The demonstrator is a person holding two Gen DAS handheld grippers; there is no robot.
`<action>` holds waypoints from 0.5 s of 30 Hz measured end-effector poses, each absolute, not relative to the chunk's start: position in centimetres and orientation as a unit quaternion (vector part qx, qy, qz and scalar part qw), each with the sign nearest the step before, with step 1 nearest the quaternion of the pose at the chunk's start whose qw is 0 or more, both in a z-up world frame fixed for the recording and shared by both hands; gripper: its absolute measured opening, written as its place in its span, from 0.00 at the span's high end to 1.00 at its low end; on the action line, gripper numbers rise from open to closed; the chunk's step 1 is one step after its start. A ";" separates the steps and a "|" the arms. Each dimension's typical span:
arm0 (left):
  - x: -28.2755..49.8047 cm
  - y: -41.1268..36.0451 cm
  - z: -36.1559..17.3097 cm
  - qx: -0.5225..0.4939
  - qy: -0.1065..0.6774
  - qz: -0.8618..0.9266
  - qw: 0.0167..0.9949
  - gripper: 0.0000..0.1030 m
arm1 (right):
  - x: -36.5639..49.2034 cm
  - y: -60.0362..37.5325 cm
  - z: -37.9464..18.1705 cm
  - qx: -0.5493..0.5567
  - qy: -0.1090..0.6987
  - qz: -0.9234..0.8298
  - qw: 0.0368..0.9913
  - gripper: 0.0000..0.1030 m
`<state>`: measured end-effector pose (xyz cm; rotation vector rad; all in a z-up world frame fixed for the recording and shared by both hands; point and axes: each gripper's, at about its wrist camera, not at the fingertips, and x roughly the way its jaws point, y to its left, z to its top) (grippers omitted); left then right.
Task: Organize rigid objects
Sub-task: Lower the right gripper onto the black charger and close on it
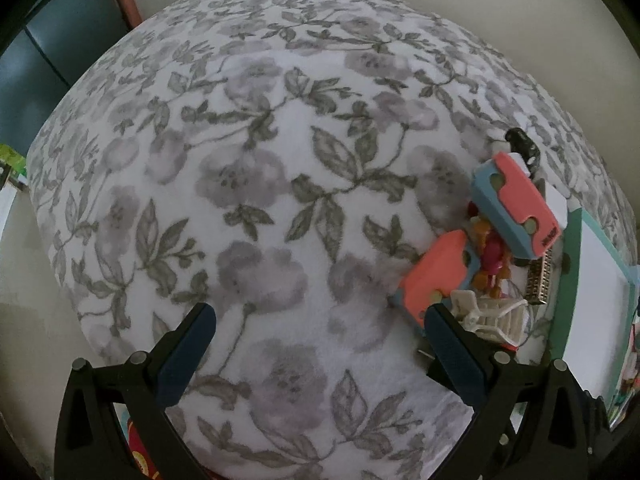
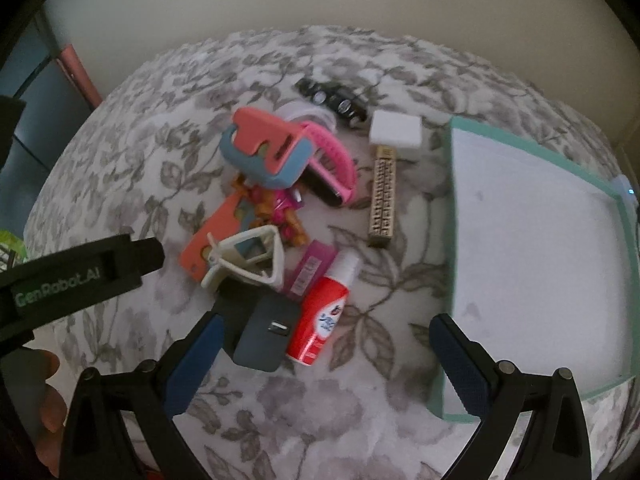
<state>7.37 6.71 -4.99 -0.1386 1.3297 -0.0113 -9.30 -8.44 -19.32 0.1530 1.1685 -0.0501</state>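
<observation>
From the left wrist, the left gripper (image 1: 320,344) hangs spread and empty over the floral-print cloth (image 1: 240,200). The heap lies off to its right; its right finger just overlaps a coral-and-blue plastic case (image 1: 436,276), probably only passing.

From the right wrist, the right gripper (image 2: 324,360) is also spread, holding nothing, above a dark grey boxy gadget (image 2: 264,336) and a red-and-white spray bottle (image 2: 324,312). The shallow mint-rimmed white tray (image 2: 452,240) waits empty just beside the heap, likely the sorting destination.
</observation>
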 end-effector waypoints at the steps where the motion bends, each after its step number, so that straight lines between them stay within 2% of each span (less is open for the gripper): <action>1: 7.4 6.7 -5.0 -0.065 0.616 -0.003 0.785 0.00 | -9.2 -8.3 -19.6 0.068 0.553 -0.023 0.830 0.03; 6: 7.5 7.5 -5.1 -0.078 0.615 0.014 0.785 0.00 | -8.6 -7.3 -20.2 0.052 0.559 -0.008 0.827 0.06; 12: 6.0 8.5 -5.7 -0.098 0.612 0.037 0.784 0.00 | -8.7 -5.5 -20.4 0.018 0.558 0.017 0.829 0.16; 15: 6.1 9.1 -5.9 -0.096 0.614 0.032 0.783 0.00 | -8.7 -4.6 -20.2 0.003 0.552 0.027 0.834 0.28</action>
